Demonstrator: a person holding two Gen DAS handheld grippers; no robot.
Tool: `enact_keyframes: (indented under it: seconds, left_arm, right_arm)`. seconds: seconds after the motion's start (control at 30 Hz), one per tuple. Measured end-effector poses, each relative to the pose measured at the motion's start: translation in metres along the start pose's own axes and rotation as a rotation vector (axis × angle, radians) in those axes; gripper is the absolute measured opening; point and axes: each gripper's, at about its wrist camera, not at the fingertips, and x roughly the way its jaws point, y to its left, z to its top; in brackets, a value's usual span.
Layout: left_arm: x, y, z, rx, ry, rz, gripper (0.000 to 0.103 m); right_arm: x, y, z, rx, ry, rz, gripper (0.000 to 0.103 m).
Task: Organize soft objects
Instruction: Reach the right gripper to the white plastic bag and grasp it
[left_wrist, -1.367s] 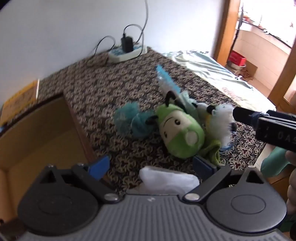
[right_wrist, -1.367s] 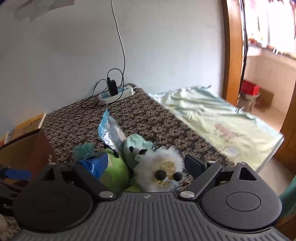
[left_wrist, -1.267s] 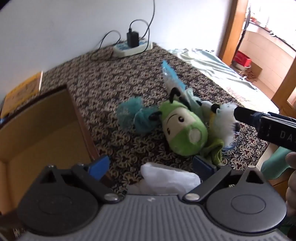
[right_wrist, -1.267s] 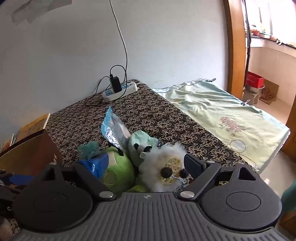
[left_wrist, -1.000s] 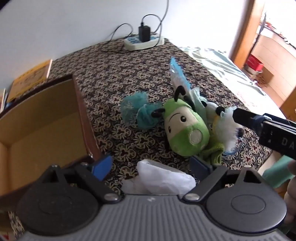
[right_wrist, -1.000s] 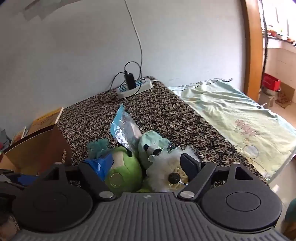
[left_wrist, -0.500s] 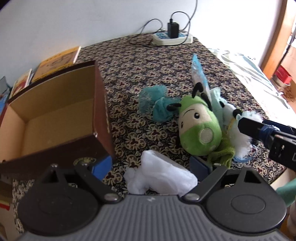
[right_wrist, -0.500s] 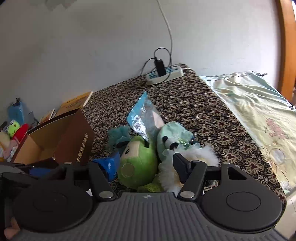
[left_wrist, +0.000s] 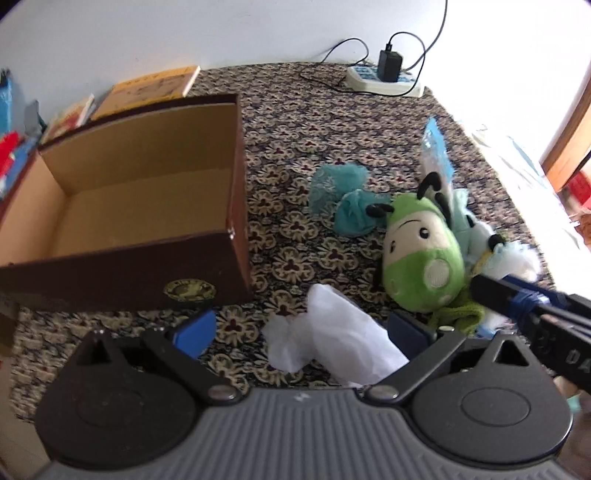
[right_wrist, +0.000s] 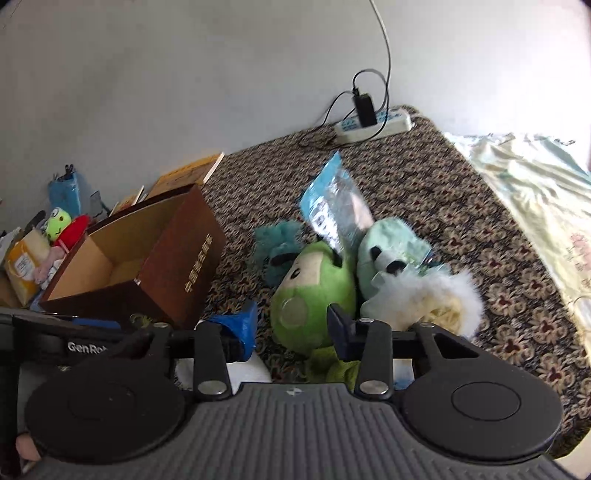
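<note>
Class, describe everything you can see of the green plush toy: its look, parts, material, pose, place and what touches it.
The green plush toy is a rounded, soft-looking fabric figure with a cream face, small black eyes, black antennae and a pale round patch low on its body. It lies on the patterned cloth, face up, outside the cardboard box. A teal mesh puff touches its head; a pale plush and a fluffy white toy press against its side.

The white plastic bag (left_wrist: 332, 339) is half hidden behind the gripper body at the bottom of the left wrist view. The box (left_wrist: 122, 206) runs off the left edge. Clutter (right_wrist: 44, 251) at far left of the right wrist view is too small to identify. The white fluffy toy (right_wrist: 439, 299) is blurry.
</note>
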Motion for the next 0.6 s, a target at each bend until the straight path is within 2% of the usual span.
enact_keyframes:
  seconds: [0.17, 0.3, 0.47, 0.6]
  left_arm:
    - [-0.002, 0.030, -0.013, -0.082, 0.000, -0.128, 0.102]
    - [-0.003, 0.045, -0.026, -0.123, 0.004, -0.190, 0.102]
    - [0.009, 0.031, -0.030, -0.043, 0.035, -0.204, 0.102]
    - [0.023, 0.029, -0.035, -0.046, 0.051, -0.224, 0.101]
  right_arm:
    - [0.008, -0.004, 0.000, 0.037, 0.056, 0.042, 0.024]
    - [0.011, -0.006, -0.002, 0.067, 0.091, 0.119, 0.025]
    - [0.023, 0.001, -0.001, 0.077, 0.149, 0.216, 0.027]
    - [0.035, 0.014, 0.000, 0.018, 0.194, 0.272, 0.028]
